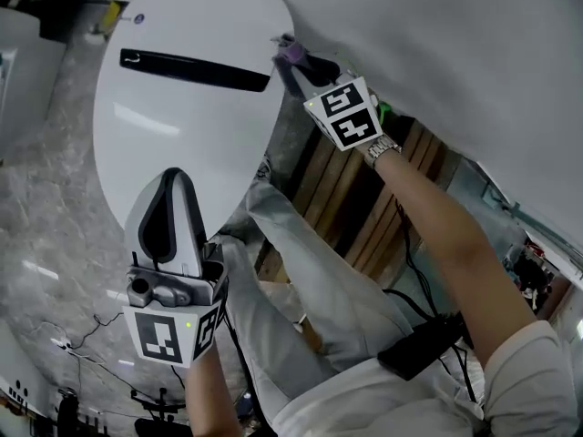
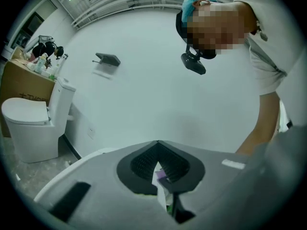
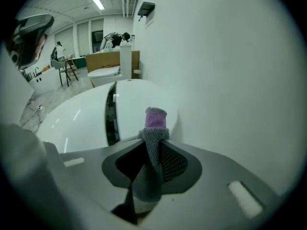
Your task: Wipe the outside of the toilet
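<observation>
The white toilet shows its oval lid, crossed by a black slot, in the head view. My right gripper is at the lid's far right edge, close to the white wall, shut on a grey and purple cloth. From the right gripper view, the cloth sticks out past the jaws of that gripper toward the lid. My left gripper hangs over the lid's near edge, jaws together. The left gripper view shows this gripper pointing at the wall.
Wooden slats lie under my right arm beside the toilet. Cables trail over the marble floor at lower left. A second toilet stands against the wall further off, with a cardboard box behind it.
</observation>
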`<state>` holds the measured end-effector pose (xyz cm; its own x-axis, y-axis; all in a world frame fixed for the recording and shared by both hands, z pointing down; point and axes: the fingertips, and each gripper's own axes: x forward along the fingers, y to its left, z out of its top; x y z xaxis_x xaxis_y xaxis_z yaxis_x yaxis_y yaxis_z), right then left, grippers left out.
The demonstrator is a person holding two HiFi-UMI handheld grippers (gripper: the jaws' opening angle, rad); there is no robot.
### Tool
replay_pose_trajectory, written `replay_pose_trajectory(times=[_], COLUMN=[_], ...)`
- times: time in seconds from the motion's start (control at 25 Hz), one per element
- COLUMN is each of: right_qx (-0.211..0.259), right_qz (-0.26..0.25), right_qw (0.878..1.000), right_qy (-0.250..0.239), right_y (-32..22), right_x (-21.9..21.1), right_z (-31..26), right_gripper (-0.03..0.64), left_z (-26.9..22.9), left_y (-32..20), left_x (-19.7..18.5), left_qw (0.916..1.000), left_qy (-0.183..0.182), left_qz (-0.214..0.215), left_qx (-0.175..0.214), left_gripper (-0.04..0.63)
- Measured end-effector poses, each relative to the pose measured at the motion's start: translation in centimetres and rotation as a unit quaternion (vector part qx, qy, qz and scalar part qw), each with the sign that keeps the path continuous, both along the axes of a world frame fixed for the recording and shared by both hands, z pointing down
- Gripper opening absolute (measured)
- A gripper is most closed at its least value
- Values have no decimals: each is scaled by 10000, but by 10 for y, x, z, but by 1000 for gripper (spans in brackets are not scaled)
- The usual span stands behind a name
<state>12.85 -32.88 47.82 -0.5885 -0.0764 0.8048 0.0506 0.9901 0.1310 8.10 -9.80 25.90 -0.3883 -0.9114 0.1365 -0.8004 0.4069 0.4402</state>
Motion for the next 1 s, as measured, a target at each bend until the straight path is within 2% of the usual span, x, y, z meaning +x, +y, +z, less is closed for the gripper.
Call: replay_pose_trajectory(times=[0.16,0.32,0.52,0.64,0.8,1.0], right_qx=[511,791,887,1112,1124,1185], right_qz=[202,-100,-781,-1079,-990,-688], right_qw=[9979,9938,9881,9815,9807,9790], right_qy=[353,777,985,1123,1258,1508], right_y=[-74,-96,-72,-54,-34,2], right_x=[0,-5,-20,-17,-10,17], right_z=[8,28,44,44,44,45], right_gripper=[89,91,91,91,91,91], left_z=[3,6,16,19,26,30], left_y=[-24,-34,-27,-11,15,43], left_x=[-2,-4,-13,-21,-36,-52], left_qw=[9999,9998,9998,9997,9991,9942], left_qy=[24,60,133,190,236,219], left_qz=[127,123,74,112,336,1052], left_qx=[-85,-141,-134,-85,-36,-33], left_gripper=[3,3,3,3,3,3])
